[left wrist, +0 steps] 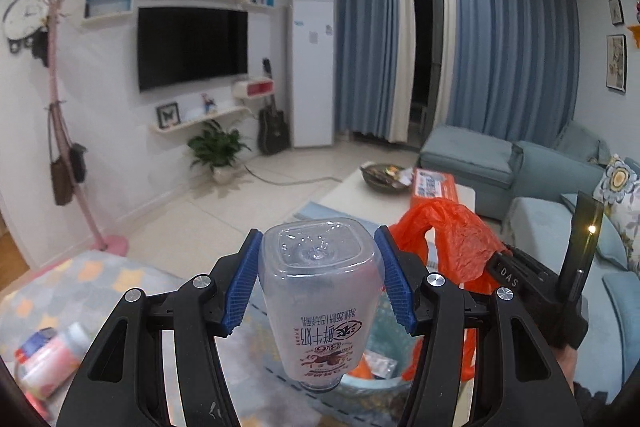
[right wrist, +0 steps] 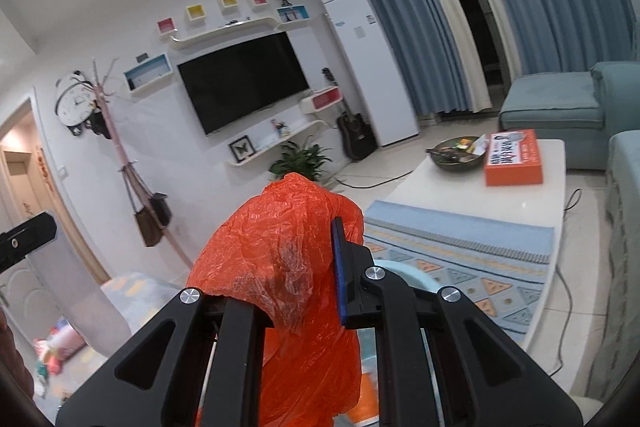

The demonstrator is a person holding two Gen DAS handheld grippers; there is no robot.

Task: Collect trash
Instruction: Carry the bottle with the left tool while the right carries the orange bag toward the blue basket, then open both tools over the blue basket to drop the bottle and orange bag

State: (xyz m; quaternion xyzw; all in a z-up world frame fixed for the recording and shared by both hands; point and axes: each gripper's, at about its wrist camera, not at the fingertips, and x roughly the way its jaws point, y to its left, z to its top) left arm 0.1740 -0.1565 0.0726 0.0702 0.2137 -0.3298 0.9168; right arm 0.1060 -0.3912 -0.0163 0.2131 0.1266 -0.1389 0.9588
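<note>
Left wrist view puts the left tool (left wrist: 318, 277) right in front of me, its blue ribbed pads (left wrist: 240, 287) pressed against the two flanks of a clear plastic milk bottle (left wrist: 318, 303). I have the bottle pinched with its squarish, rounded-corner base facing away from me and its neck pointing back and down. Its printed label reads upside down from here: red and dark Chinese characters, a round red logo and the figures 3.6; the smaller print I cannot make out.

Just right of the bottle hangs an orange plastic bag (left wrist: 456, 247), thin, crinkled and slightly translucent. The right tool (left wrist: 508, 267) enters from the right with its tips buried in the bag's bunched top, and I can read "DAS" on its black body.

From the right wrist view, my right tool (right wrist: 304, 267) is nearly pressed together, pinching the gathered orange film, which drapes over and hides the left finger; only the blue pad (right wrist: 338, 267) of the right finger shows.

Beyond, a white surface (right wrist: 440, 187) carries a dark bowl (right wrist: 458, 155) of scraps near its far edge, touching or just beside an orange carton (right wrist: 514, 159) with white lettering too small to read. A blue patterned cloth (right wrist: 460, 259) covers the near end.
</note>
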